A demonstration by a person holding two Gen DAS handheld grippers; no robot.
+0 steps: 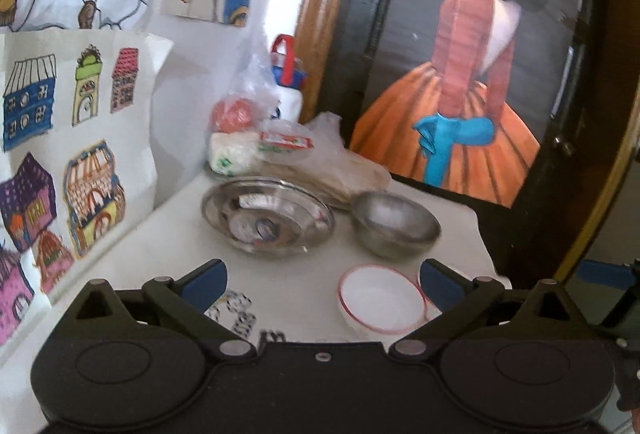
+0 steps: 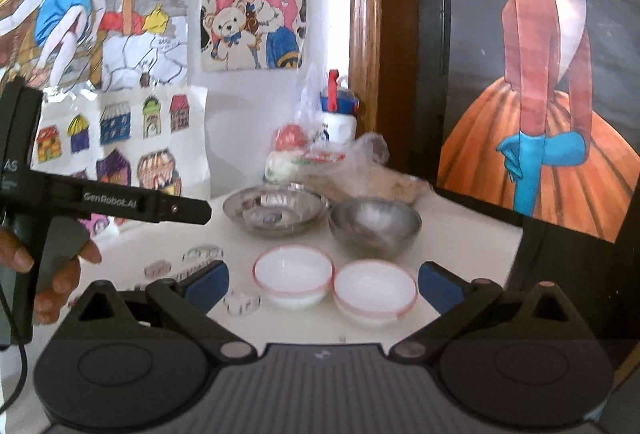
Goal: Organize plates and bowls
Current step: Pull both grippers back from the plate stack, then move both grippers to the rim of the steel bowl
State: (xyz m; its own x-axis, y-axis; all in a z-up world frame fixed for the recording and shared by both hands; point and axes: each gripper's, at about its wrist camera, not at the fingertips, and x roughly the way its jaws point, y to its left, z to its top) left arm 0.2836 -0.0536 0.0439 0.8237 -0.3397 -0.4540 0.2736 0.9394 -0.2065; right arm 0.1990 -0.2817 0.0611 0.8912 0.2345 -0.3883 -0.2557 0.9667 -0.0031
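Observation:
A steel plate [image 1: 267, 218] and a steel bowl [image 1: 394, 225] sit side by side on the white table [image 1: 288, 282]. In front of them stand two white bowls with red rims: one [image 2: 293, 276] to the left, one [image 2: 375, 292] to the right. In the left wrist view one white bowl [image 1: 380, 300] shows whole; the second is mostly hidden behind my right finger. My left gripper [image 1: 322, 282] is open and empty above the table's near part. My right gripper [image 2: 323, 284] is open and empty, with both white bowls between its fingers, farther off.
Plastic bags of food [image 1: 276, 149] and a white bottle with a blue and red cap [image 1: 289, 81] stand at the back of the table. Drawings cover the left wall [image 1: 80, 137]. A dark door with a painted figure [image 1: 460, 93] stands behind. The table's right edge [image 2: 516, 246] is close.

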